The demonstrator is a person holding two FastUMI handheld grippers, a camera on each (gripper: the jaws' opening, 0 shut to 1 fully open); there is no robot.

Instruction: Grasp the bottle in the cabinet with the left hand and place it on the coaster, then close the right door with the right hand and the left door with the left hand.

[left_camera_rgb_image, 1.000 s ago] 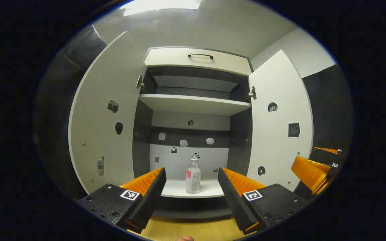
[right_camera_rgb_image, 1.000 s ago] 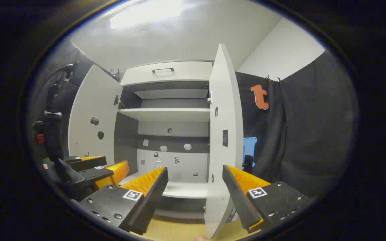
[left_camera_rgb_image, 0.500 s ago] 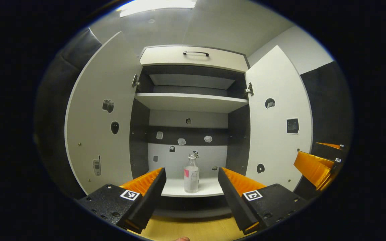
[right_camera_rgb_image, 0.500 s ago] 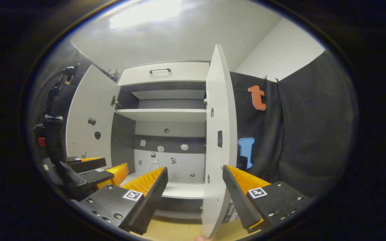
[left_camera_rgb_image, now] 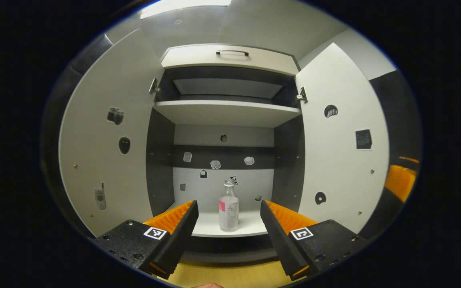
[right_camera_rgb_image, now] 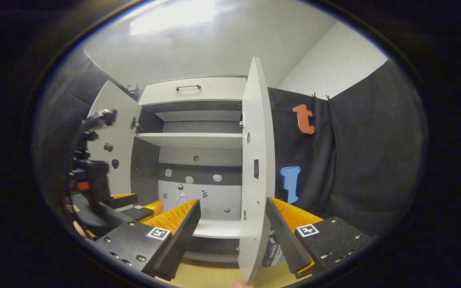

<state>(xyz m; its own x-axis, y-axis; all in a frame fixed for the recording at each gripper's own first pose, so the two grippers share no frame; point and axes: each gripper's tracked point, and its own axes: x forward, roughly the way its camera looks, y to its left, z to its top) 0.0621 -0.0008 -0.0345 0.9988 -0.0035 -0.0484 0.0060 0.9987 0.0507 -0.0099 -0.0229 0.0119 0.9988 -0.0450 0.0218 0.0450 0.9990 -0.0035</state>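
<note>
You held the left gripper [left_camera_rgb_image: 229, 214] in front of the open cabinet [left_camera_rgb_image: 226, 113], its jaws spread wide and empty, with the bottle [left_camera_rgb_image: 229, 207] framed between the fingers but well beyond them. The bottle stood upright on the lower shelf [left_camera_rgb_image: 250, 228], near the front edge, clear with a pink label. Both doors stood open, the left door [left_camera_rgb_image: 106, 136] and the right door [left_camera_rgb_image: 340, 148] swung outward. You kept the right gripper [right_camera_rgb_image: 233, 218] wide open too, holding nothing, with the edge of the right door [right_camera_rgb_image: 254, 172] standing between its fingers. In the right gripper view the left gripper [right_camera_rgb_image: 134, 204] sat low at the left, before the cabinet opening.
</note>
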